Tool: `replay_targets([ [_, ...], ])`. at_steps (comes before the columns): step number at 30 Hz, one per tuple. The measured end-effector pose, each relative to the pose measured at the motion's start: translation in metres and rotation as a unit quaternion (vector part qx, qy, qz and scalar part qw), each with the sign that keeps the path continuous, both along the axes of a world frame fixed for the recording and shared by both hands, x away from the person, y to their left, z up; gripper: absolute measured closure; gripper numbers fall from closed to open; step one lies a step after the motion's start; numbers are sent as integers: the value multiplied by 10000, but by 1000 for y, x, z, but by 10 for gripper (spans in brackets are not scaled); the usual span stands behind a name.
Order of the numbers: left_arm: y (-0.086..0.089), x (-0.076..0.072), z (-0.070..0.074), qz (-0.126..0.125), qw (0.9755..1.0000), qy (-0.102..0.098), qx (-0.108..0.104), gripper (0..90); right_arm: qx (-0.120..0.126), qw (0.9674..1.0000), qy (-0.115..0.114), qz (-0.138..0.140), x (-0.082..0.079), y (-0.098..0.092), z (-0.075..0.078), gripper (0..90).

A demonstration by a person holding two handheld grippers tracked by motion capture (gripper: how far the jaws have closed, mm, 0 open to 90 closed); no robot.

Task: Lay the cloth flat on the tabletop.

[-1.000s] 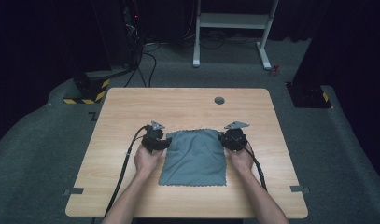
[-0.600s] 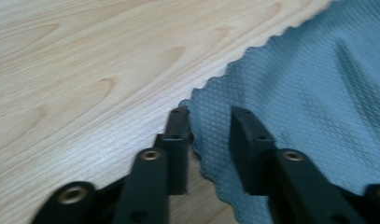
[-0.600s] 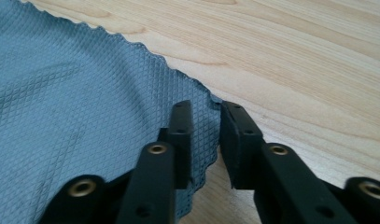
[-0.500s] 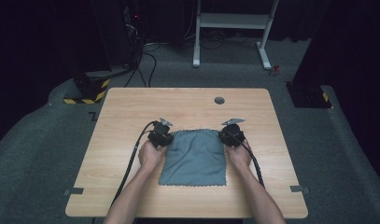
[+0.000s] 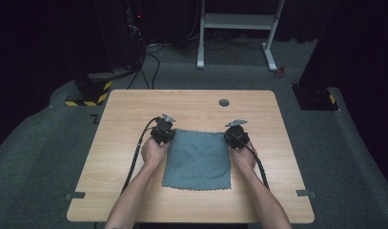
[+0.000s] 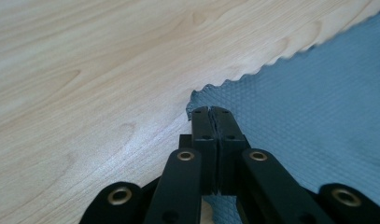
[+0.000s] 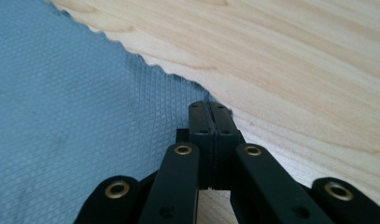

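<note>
A grey-blue cloth [image 5: 198, 160] with a scalloped edge lies flat on the light wooden table [image 5: 134, 109], near its middle. My left gripper [image 5: 164, 131] sits at the cloth's far left corner. In the left gripper view its jaws are closed together on that corner of the cloth [image 6: 318, 93], at the left gripper [image 6: 210, 110] tips. My right gripper [image 5: 236, 135] is at the far right corner. Its jaws are likewise pressed together on the cloth [image 7: 85, 102] corner, at the right gripper [image 7: 208, 105] tips. Both hands rest on the cloth's side edges.
A small dark round disc [image 5: 224, 102] lies on the table beyond the cloth, toward the far edge. Black cables trail from both grippers toward the near edge. Grey floor, a white stand [image 5: 239, 21] and dark equipment surround the table.
Both grippers have slid toward the table's far edge, drawing the cloth's far edge along with them. The cloth now lies stretched flatter.
</note>
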State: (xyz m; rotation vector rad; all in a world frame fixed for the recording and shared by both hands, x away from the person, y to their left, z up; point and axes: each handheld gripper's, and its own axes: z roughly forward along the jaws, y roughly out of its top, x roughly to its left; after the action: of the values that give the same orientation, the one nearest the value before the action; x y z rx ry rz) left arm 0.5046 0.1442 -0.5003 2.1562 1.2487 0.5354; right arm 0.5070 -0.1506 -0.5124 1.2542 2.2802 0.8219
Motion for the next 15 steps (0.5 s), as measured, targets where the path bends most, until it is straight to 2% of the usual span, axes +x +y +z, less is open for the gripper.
replay_targets([
  [4,-3,2,-8,117,9998,4,171,861,-53,10000,-81,-9,1,1,0,895],
  [9,2,-6,-5,177,9997,-85,133,680,45,9999,-112,-123,-2,-4,3,776],
  [11,7,-15,0,118,9999,-81,-17,630,193,9996,-210,-72,-8,-8,9,763],
  [12,8,-21,2,58,10000,-18,-60,604,294,9993,-242,3,-13,-10,12,757],
  [13,9,-29,4,-43,10000,58,-43,574,361,9990,-237,109,-20,-12,15,753],
  [15,12,-49,5,-284,9996,82,-14,563,358,9984,-204,379,-38,-14,19,747],
])
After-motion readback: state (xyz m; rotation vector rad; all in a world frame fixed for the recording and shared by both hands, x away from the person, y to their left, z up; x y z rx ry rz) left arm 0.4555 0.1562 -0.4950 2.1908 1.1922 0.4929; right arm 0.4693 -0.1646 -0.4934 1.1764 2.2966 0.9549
